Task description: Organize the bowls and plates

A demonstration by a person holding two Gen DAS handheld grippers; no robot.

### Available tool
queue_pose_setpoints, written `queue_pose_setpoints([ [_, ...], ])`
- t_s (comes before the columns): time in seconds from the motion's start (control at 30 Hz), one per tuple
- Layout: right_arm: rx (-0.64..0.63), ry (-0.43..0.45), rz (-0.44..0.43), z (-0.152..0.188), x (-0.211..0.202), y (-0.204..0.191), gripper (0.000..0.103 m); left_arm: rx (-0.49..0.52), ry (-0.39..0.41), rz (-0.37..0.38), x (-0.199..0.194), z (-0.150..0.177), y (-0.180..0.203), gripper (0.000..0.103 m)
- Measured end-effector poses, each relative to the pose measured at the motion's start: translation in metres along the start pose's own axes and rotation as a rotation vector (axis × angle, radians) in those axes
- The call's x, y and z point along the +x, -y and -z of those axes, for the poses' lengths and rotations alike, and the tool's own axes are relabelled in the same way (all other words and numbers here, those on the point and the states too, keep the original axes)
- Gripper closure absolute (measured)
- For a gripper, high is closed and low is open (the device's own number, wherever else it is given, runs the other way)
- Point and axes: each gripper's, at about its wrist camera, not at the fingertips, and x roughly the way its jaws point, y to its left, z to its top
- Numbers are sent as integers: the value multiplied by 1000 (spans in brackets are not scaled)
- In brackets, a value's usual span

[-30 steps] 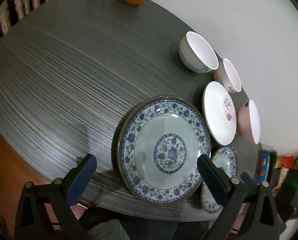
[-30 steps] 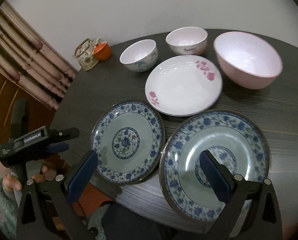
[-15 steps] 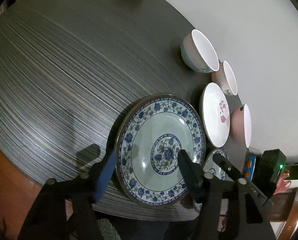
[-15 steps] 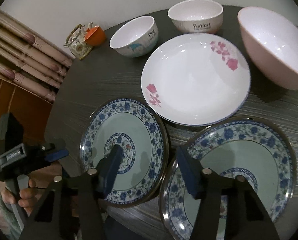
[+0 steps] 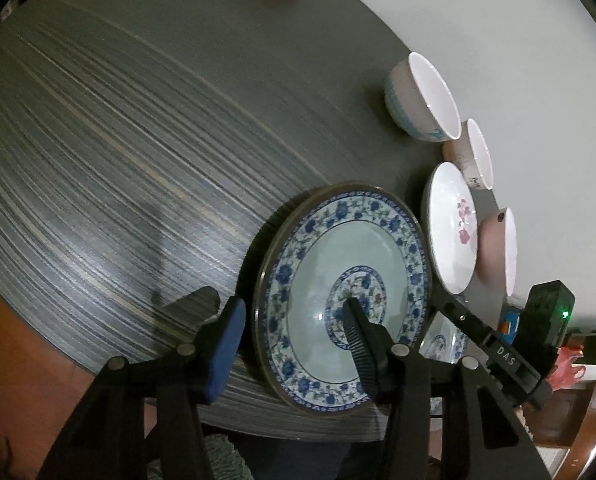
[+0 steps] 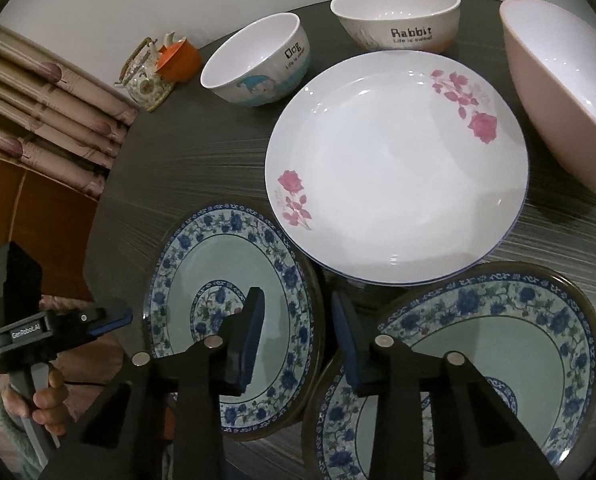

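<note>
Two blue-and-white patterned plates lie side by side at the near edge of the dark round table (image 5: pixel 138 140). My left gripper (image 5: pixel 294 306) straddles the left rim of the left plate (image 5: pixel 337 240); its jaws are closing and the pads stand clear of the rim. My right gripper (image 6: pixel 297 296) straddles the same plate's (image 6: pixel 202 264) right rim, also closing without pressing on it. The second blue plate (image 6: pixel 497 344) lies just right of it. Behind them are a white rose plate (image 6: pixel 393 168), a Dog bowl (image 6: pixel 258 64), a Rabbit bowl (image 6: pixel 395 12) and a large pink bowl (image 6: pixel 557 92).
A patterned teapot (image 6: pixel 146 76) and an orange cup (image 6: pixel 180 60) stand at the table's far left edge by the curtain. A hand (image 6: pixel 48 396) holds the left gripper off the table's edge. The rose plate's rim overlaps the left blue plate's far edge.
Both grippers have come down toward the left blue plate and their jaws have narrowed from wide open. The right gripper shifted left from over the right plate to the gap between the two.
</note>
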Motion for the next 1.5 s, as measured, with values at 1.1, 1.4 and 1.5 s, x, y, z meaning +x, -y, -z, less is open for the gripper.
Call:
queue_pose_setpoints([
  [1.1,-22,-52,16,3,21,-7,89,2,43,-66,14,-6,-6,80],
  [1.4,-27,-18,15,14,20,-32,90,-27,125,-94,-6,-17,-21,80],
  [1.5,-24,-2,5,19,19,-40,90,-28,160,-96,-17,-22,-27,80],
])
